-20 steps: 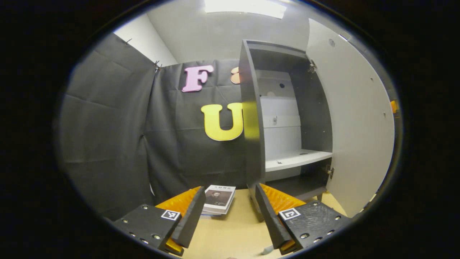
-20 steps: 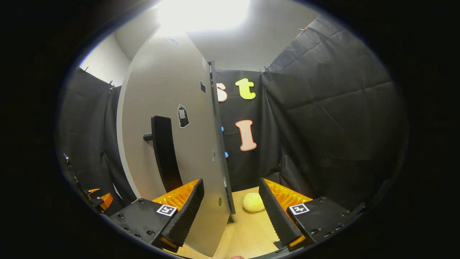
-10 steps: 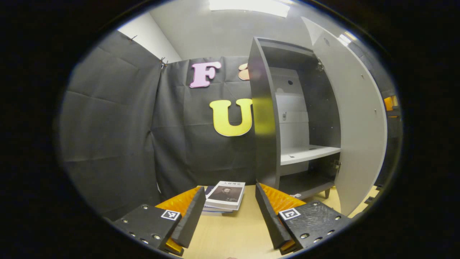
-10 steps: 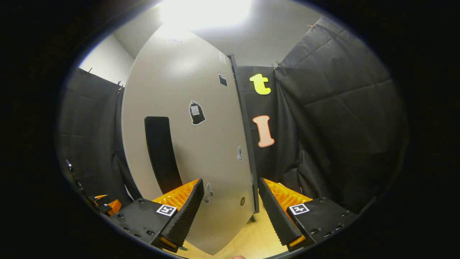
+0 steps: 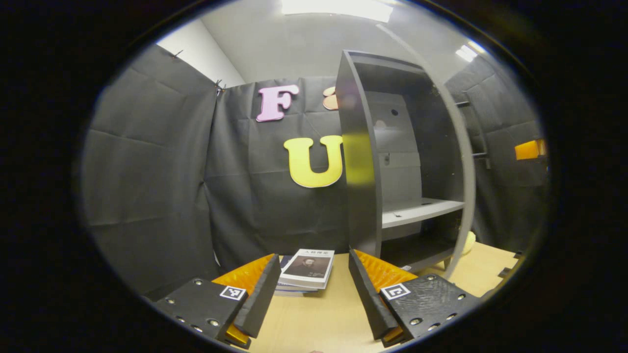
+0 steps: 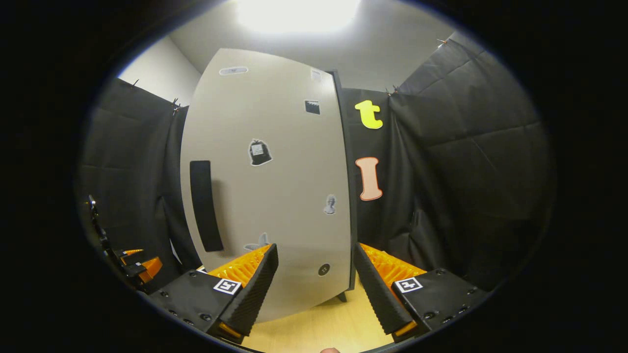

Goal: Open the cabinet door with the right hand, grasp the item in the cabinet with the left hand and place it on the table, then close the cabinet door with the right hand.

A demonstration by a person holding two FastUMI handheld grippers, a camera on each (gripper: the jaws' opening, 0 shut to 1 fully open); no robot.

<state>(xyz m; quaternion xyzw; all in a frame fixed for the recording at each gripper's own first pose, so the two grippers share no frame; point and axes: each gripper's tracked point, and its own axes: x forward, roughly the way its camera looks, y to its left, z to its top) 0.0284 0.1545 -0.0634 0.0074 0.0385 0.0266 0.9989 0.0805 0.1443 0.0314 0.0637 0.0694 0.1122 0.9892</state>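
— Cabinet door, pale grey flat panel with a black bar handle (image 6: 267, 186): where does it stand from the right hand-held gripper (image 6: 314, 279)?

— Just ahead of its spread, empty fingers. It has swung from wide open to nearly shut a second on; closing is almost done.

— Left hand-held gripper (image 5: 310, 289)?

— Open, empty, above the tan wooden surface (image 5: 319, 318). One book stack (image 5: 306, 269) there, one dark grey cabinet (image 5: 392, 162), two bare shelves.

The left gripper (image 5: 311, 289) is held level, its jaws spread wide with nothing between them. The right gripper (image 6: 315, 284) is likewise held level, jaws parted and empty, nothing pressed by either finger.
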